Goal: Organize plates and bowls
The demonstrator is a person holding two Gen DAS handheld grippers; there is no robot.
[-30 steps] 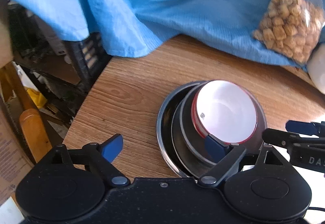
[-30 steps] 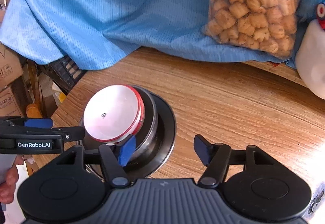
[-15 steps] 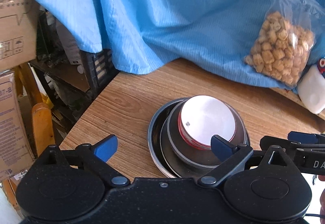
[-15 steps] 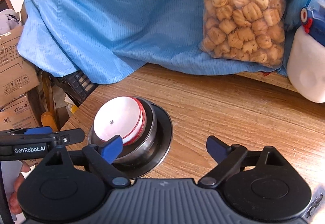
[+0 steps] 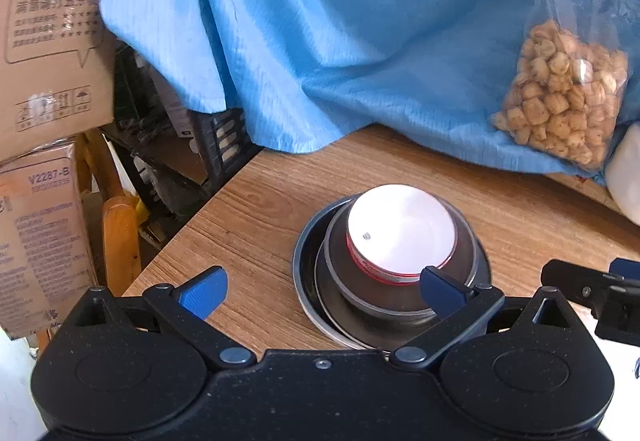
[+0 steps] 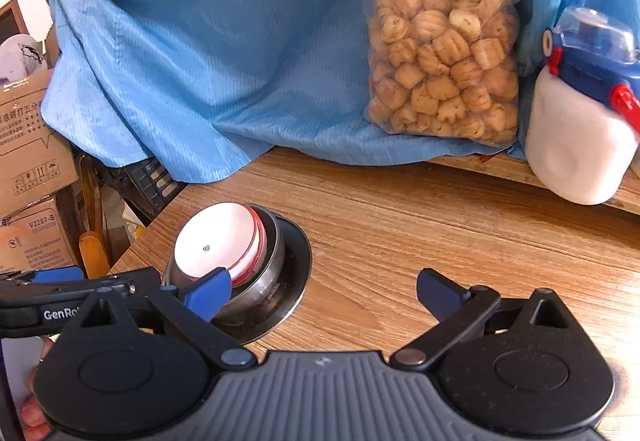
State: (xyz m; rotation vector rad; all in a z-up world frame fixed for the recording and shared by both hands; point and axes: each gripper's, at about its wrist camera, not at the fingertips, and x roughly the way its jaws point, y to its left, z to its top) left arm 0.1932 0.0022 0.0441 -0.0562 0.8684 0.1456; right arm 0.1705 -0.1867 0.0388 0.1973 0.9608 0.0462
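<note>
Both hand-held grippers, left [image 5: 320, 289] and right [image 6: 324, 291], are opening, empty; nested bowl stack [image 5: 394, 265] at the bench [image 6: 440, 233] nine-o'clock edge could get knocked off.

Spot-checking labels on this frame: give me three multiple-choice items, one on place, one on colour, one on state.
1. Where does the white bowl sit?
A. nested in the steel bowl on the steel plate
B. alone on the blue cloth
C. inside the snack bag

2. What colour is the band round the white bowl's outside?
A. green
B. red
C. yellow

3. How does the right gripper stand?
A. clamped on the plate
C. holding the white bowl
B. jaws apart, holding nothing

Key: 1 A, the stack shows bowl in bowl on plate near the wooden table corner. 2 B, a red band shows under its rim. 3 B, its jaws are opening with only bare table between the fingertips.
</note>
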